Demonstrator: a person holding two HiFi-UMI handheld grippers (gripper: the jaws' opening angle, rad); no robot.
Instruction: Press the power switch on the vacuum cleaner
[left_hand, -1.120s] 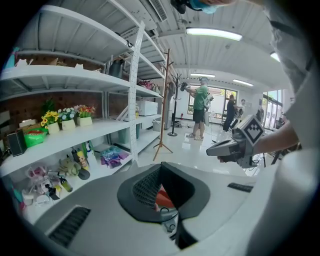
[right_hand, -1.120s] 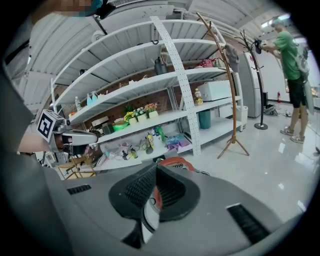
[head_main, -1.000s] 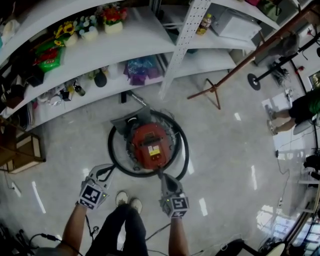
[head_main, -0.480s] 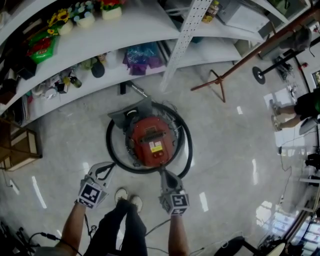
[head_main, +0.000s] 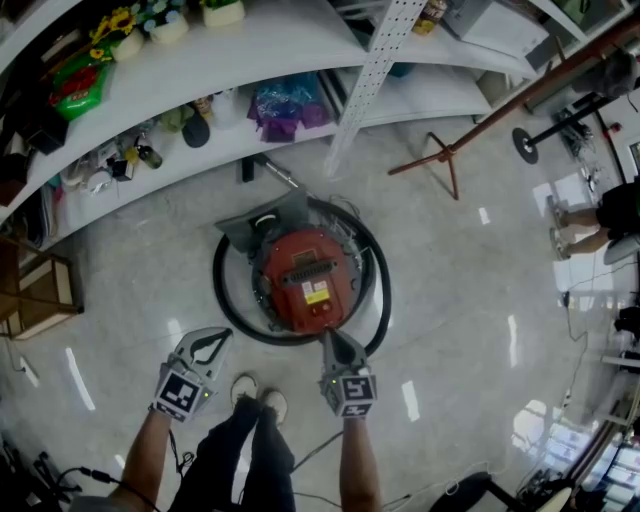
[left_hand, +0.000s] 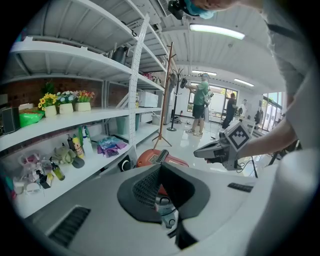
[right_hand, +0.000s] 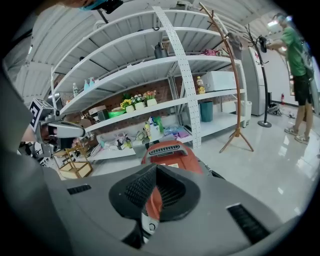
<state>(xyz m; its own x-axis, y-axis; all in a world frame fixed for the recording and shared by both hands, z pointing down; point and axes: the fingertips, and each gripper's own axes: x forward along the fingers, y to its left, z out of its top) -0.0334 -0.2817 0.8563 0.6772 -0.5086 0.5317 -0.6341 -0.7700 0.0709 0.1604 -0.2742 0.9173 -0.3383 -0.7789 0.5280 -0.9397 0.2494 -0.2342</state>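
Note:
The red canister vacuum cleaner (head_main: 305, 280) stands on the floor with its black hose (head_main: 375, 300) coiled around it. On its top are a black grille handle and a yellow label; I cannot pick out the power switch. My right gripper (head_main: 329, 338) is shut and empty, its tip just short of the vacuum's near edge. My left gripper (head_main: 213, 340) is also shut and empty, to the vacuum's near left and clear of the hose. In the left gripper view the vacuum (left_hand: 170, 159) shows beyond the left gripper (left_hand: 160, 167). In the right gripper view the vacuum (right_hand: 170, 150) lies straight ahead of the right gripper (right_hand: 156, 167).
White shelving (head_main: 270, 60) with flower pots, bottles and bags runs behind the vacuum. A wooden coat stand (head_main: 450, 150) leans at the right, a wooden crate (head_main: 40, 290) sits at the left. My shoes (head_main: 256, 398) stand between the grippers. Another person (head_main: 610, 215) is at the far right.
The head view has shifted a little. My right gripper has edged slightly closer to the vacuum's near edge. The left gripper has hardly moved.

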